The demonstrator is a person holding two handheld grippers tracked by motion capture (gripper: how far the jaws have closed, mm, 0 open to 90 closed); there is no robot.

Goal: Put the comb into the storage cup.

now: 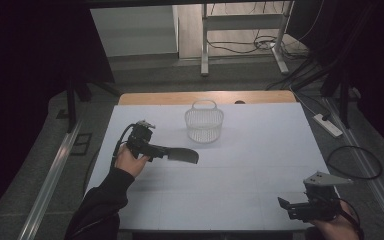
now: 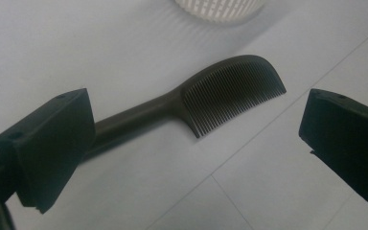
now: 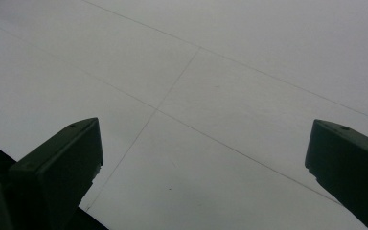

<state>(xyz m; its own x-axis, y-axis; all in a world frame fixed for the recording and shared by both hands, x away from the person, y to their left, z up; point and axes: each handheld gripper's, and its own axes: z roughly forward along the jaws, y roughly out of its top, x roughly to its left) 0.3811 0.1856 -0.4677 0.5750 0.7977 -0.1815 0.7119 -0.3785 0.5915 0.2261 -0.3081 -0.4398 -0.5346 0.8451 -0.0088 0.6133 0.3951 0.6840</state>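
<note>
Black comb (image 2: 230,91) sits loose between the wide left tongs (image 1: 172,154) near the basket (image 1: 204,125) — it could slip away; right tongs (image 1: 285,205) gape empty.

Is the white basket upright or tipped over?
Upright. In the high view the basket stands on its base on the white table, rim and handle upward, beyond the comb.

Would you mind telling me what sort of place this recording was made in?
Probably a lab or recording studio: a white-covered table ringed by dark curtains, with cables trailing across the floor.
</note>
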